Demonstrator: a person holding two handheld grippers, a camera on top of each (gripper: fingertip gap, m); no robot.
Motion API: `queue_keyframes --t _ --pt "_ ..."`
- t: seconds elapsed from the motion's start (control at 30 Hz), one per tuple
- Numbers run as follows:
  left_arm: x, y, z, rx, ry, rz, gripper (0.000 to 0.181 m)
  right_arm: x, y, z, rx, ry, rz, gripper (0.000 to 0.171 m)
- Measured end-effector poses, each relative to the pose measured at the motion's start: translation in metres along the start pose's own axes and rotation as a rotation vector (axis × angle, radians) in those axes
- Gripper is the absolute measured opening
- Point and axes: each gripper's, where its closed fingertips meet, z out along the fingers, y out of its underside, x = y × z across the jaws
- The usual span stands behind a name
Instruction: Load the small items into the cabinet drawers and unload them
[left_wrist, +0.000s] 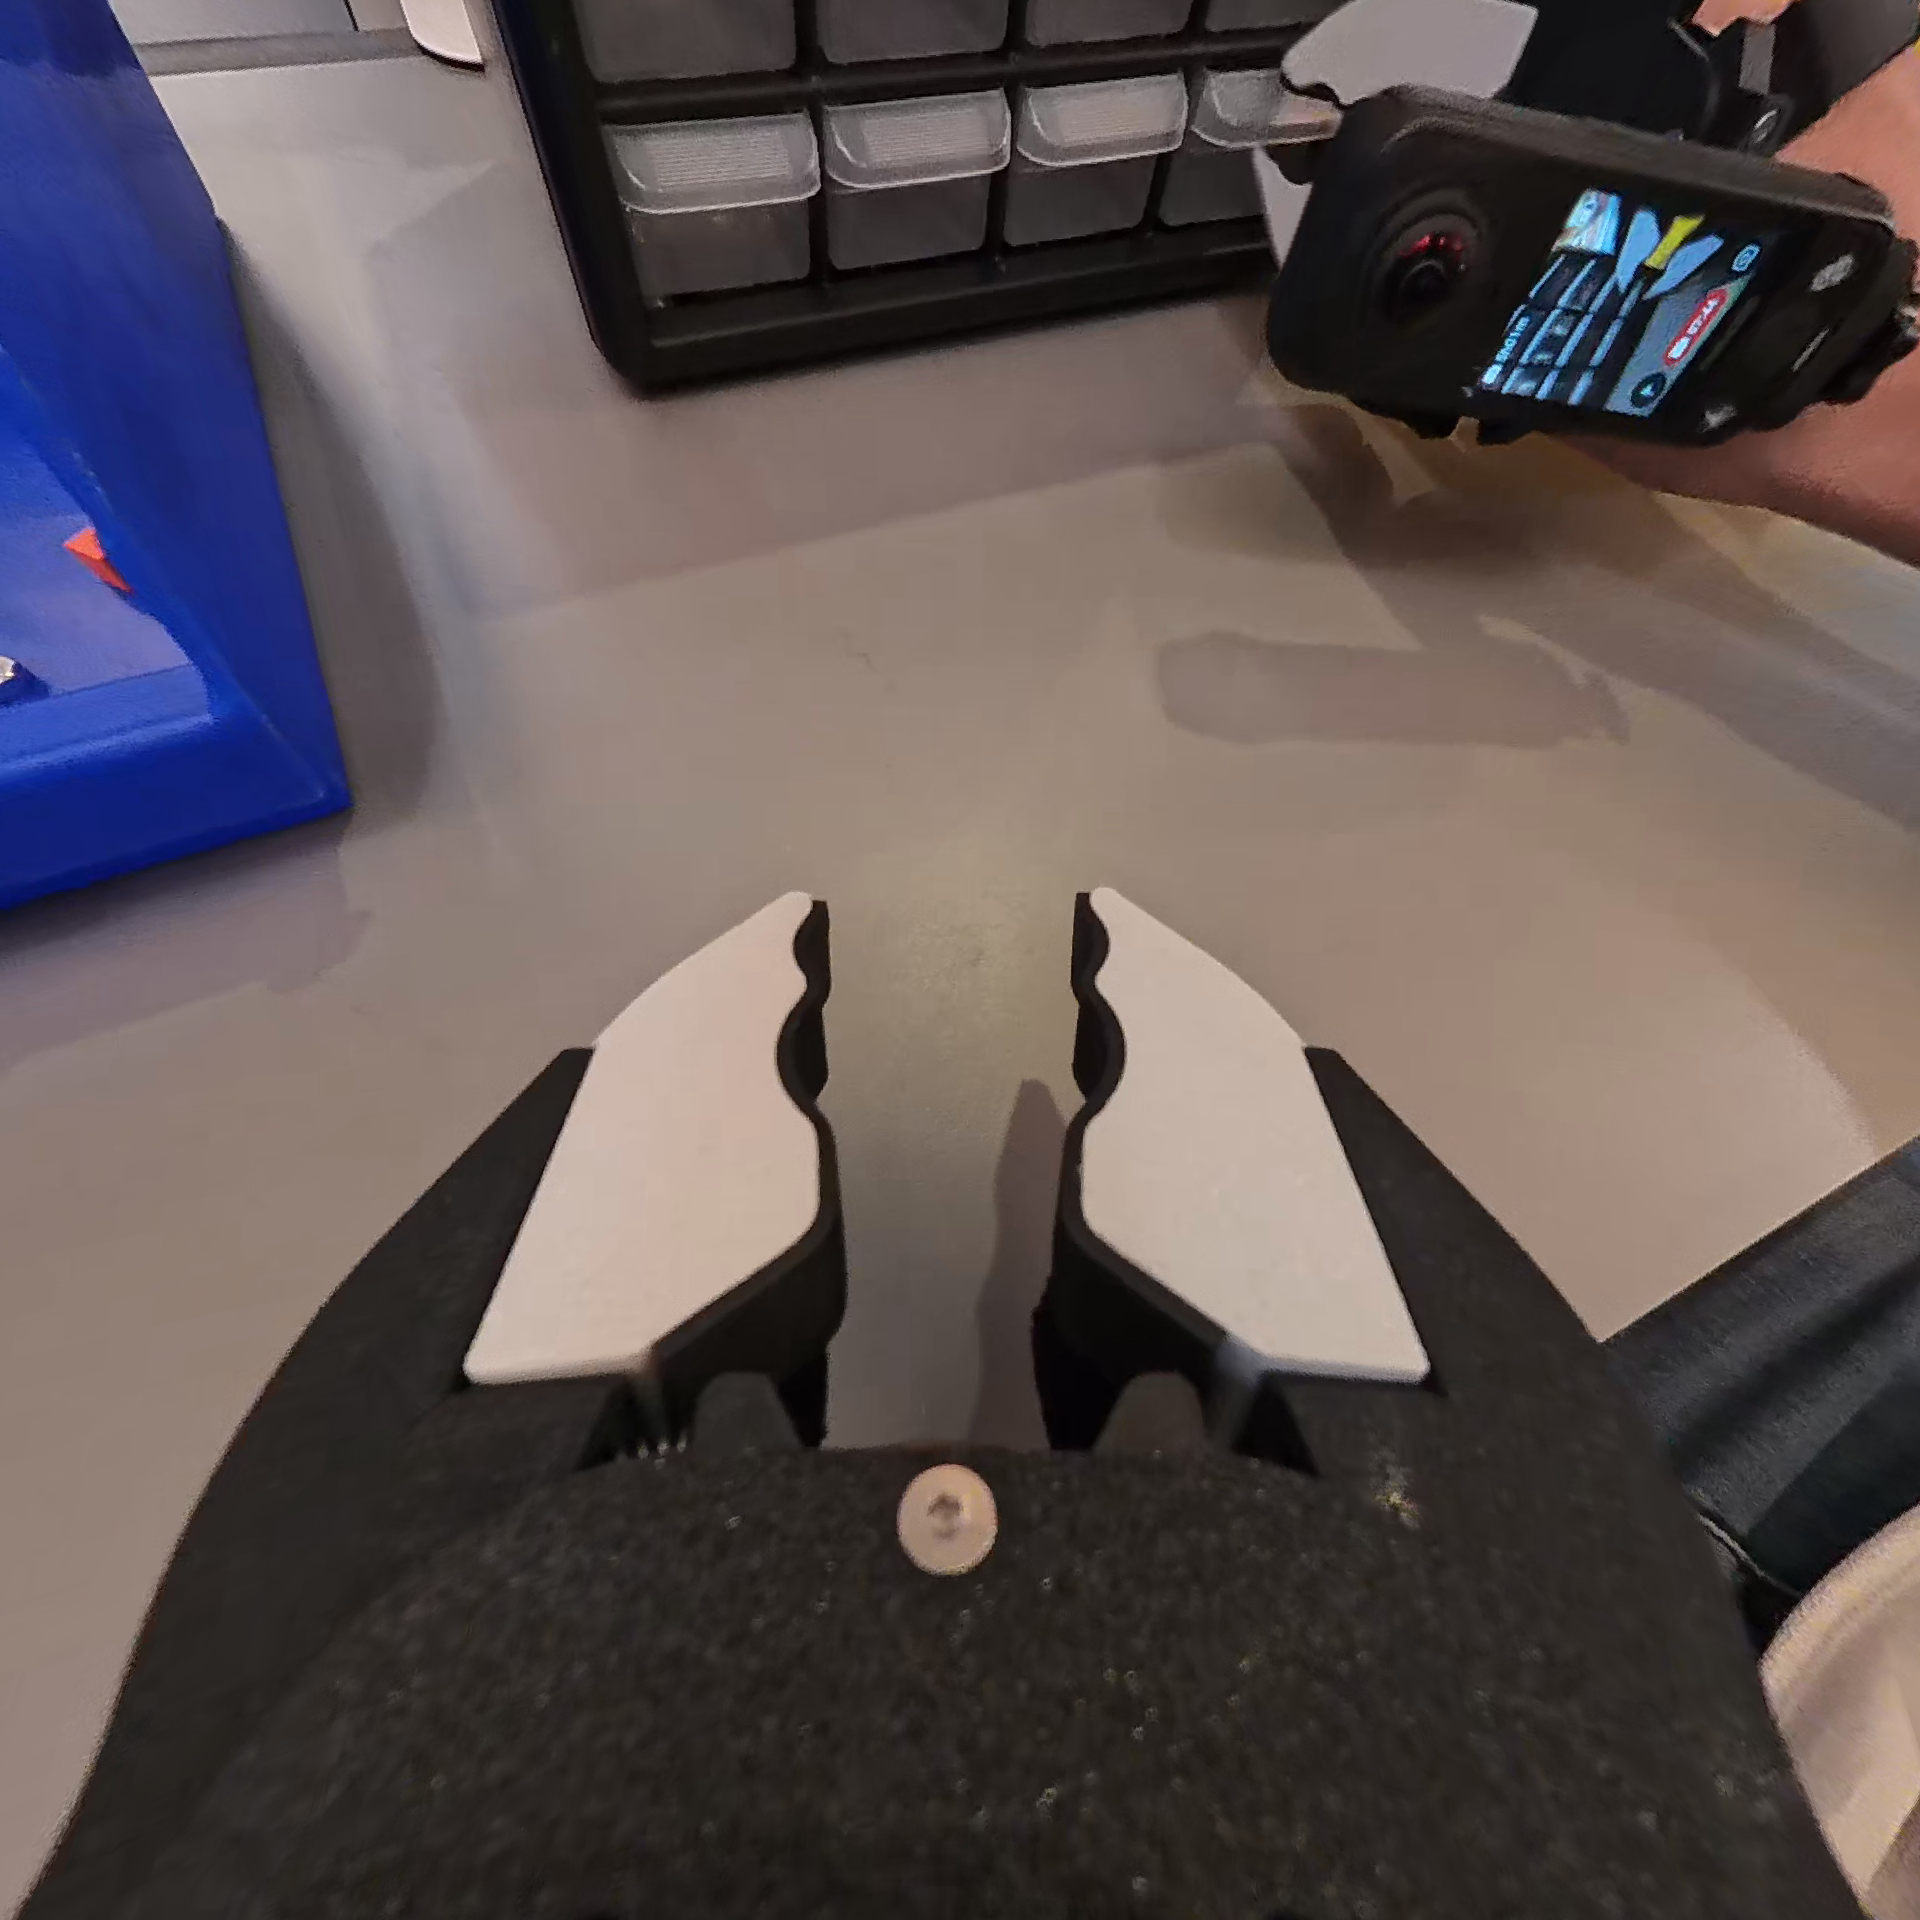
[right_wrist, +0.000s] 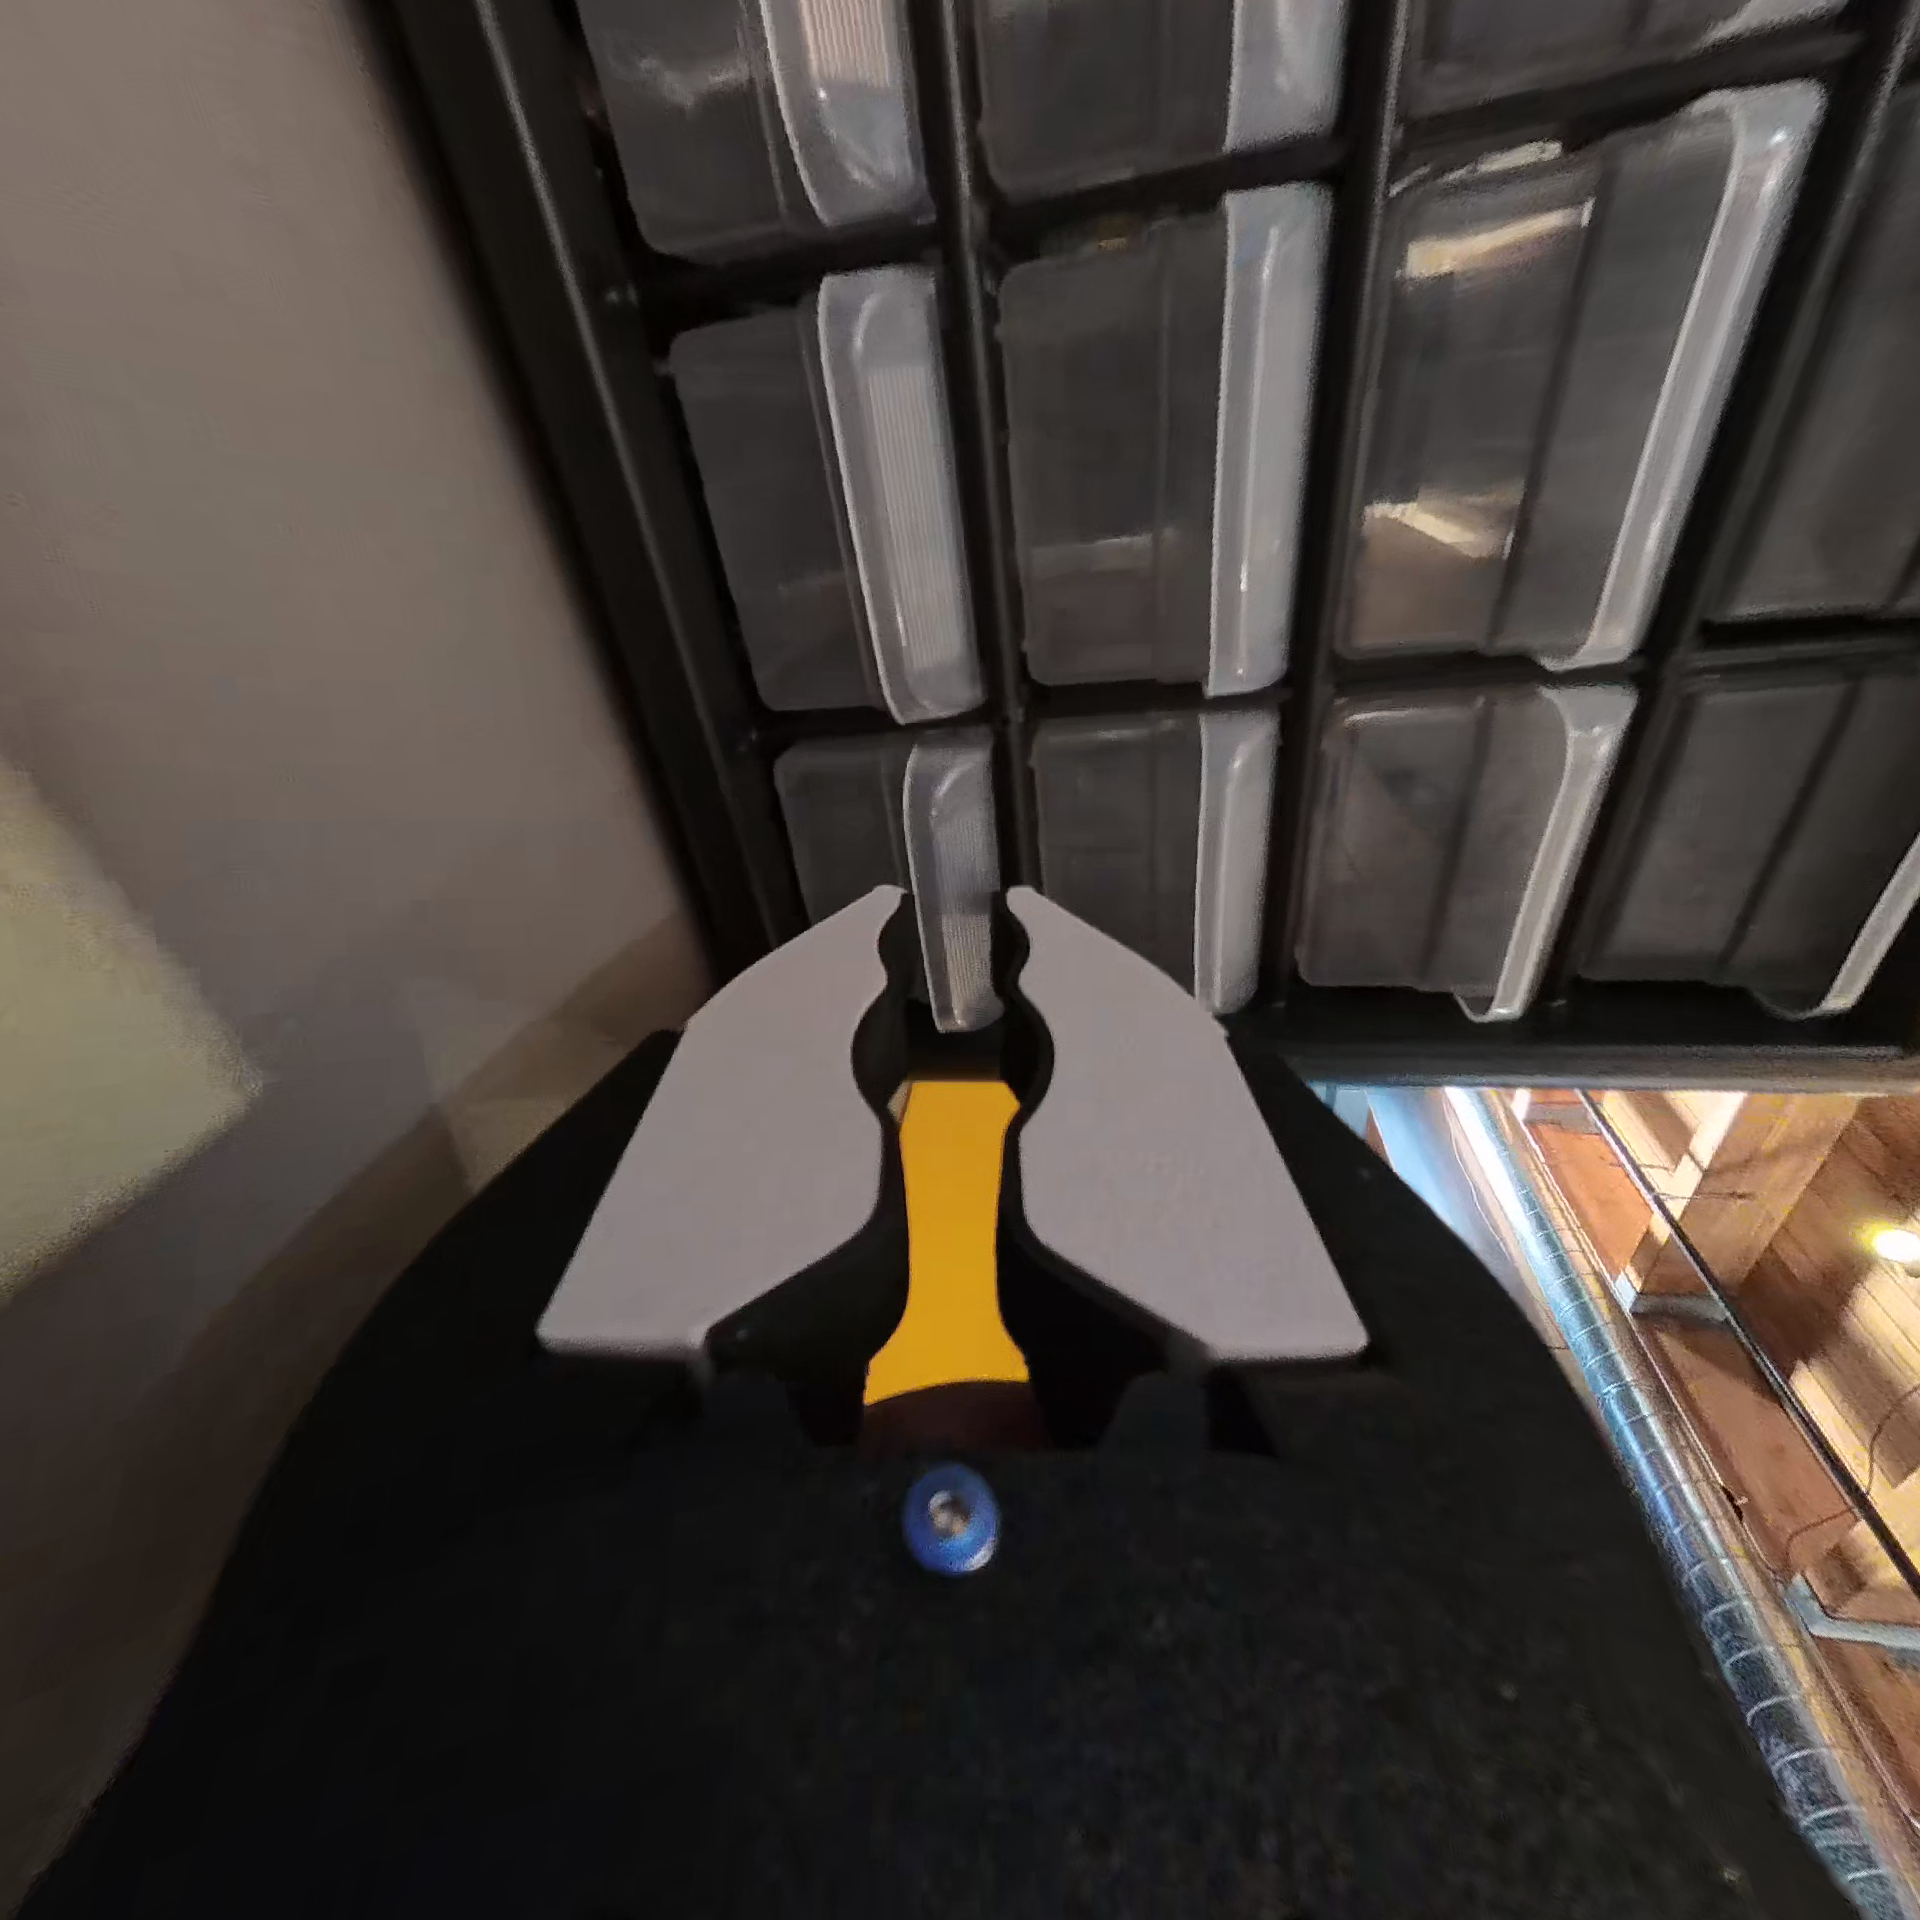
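Right gripper (right_wrist: 951, 935) pinching drawer handle (right_wrist: 951, 883)

Workshop: parts cabinet (left_wrist: 904, 187), blue bin (left_wrist: 156, 520), grey bench (left_wrist: 935, 675)

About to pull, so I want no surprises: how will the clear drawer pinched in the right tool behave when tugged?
The drawer looks like thin clear plastic with nothing visible inside, so probably light and easy to slide. The right tool pinches only its narrow front lip, which seems smooth, so it may slip. The lip may flex a little.
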Motion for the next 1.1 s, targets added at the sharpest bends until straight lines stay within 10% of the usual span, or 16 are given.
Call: queue_keyframes --t 0.83,1.1 --pt "0.007 -0.006 -0.005 0.025 0.035 -0.036 0.043 -0.011 0.007 -0.089 0.026 -0.389 0.674 0.023" --pt "0.006 -0.005 -0.003 0.015 0.025 -0.029 0.043 -0.029 -0.007 -0.101 -0.052 -0.541 1.049 0.085"
